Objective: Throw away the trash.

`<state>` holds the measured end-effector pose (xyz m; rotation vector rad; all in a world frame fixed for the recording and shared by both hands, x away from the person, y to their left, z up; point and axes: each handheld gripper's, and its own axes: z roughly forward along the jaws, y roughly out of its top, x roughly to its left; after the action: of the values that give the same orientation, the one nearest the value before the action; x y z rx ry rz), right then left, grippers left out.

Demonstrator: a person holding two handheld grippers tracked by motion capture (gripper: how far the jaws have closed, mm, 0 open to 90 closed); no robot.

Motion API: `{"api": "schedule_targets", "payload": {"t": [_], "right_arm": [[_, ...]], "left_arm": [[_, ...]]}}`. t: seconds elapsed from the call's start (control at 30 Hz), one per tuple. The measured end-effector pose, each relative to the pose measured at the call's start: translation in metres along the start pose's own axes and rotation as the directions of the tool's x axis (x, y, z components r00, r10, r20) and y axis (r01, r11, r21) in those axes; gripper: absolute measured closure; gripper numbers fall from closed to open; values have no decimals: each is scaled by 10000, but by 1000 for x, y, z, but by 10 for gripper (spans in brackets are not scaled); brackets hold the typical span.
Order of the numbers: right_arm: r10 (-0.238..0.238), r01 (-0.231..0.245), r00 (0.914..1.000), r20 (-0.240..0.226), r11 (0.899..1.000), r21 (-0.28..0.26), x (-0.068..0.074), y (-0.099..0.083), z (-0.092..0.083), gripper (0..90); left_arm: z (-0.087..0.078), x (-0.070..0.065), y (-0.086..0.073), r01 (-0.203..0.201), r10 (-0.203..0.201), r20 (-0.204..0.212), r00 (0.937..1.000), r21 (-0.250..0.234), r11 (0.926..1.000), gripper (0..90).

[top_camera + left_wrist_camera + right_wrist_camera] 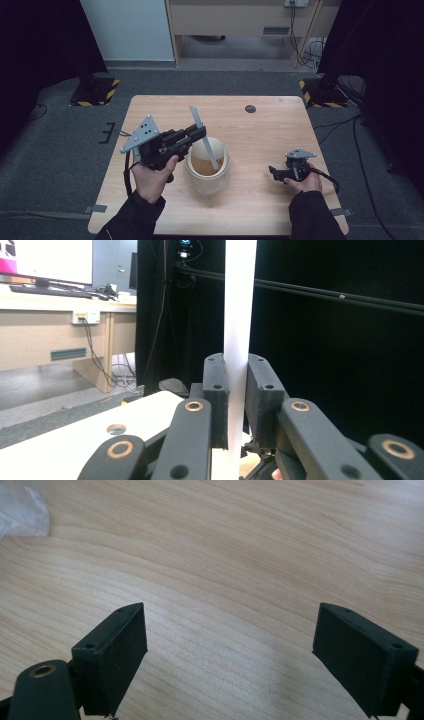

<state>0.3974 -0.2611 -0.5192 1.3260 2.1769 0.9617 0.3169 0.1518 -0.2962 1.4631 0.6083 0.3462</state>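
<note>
A pale round cup (pixel 207 186) holding brown liquid stands on the wooden table (pixel 260 135), near its middle. A long flat white stick (pixel 195 116) slants down into the cup. My left gripper (pixel 200 133) is shut on the stick just above the rim, coming in from the cup's left. In the left gripper view the stick (pixel 240 300) rises upright between the two pads of the left gripper (pixel 235 367). My right gripper (pixel 274 174) sits low over the table to the right of the cup, pointing toward it. The right gripper (pixel 230 630) stands open over bare wood with nothing between its jaws.
A small dark round disc (pixel 250 108) lies near the table's far edge. A pale translucent thing (pixel 20 510) shows at the top left corner of the right gripper view. Black stand bases with yellow stripes (pixel 95 92) sit on the floor beyond the table.
</note>
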Motion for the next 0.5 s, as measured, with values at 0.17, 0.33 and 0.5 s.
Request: {"api": "schedule_targets", "payload": {"t": [0.17, 0.33, 0.5], "right_arm": [[-97, 96, 9999, 38, 9996, 268, 0, -2, 2, 140], [-215, 213, 9998, 49, 9988, 430, 1, -3, 4, 140], [-308, 306, 9995, 16, 9974, 648, 1, -5, 6, 140]], "left_arm": [[-4, 4, -3, -118, 118, -154, 9998, 49, 9999, 801], [-7, 9, -11, -52, 57, -294, 9996, 173, 9998, 801], [-8, 13, -18, 33, -24, -375, 9993, 236, 9997, 801]]}}
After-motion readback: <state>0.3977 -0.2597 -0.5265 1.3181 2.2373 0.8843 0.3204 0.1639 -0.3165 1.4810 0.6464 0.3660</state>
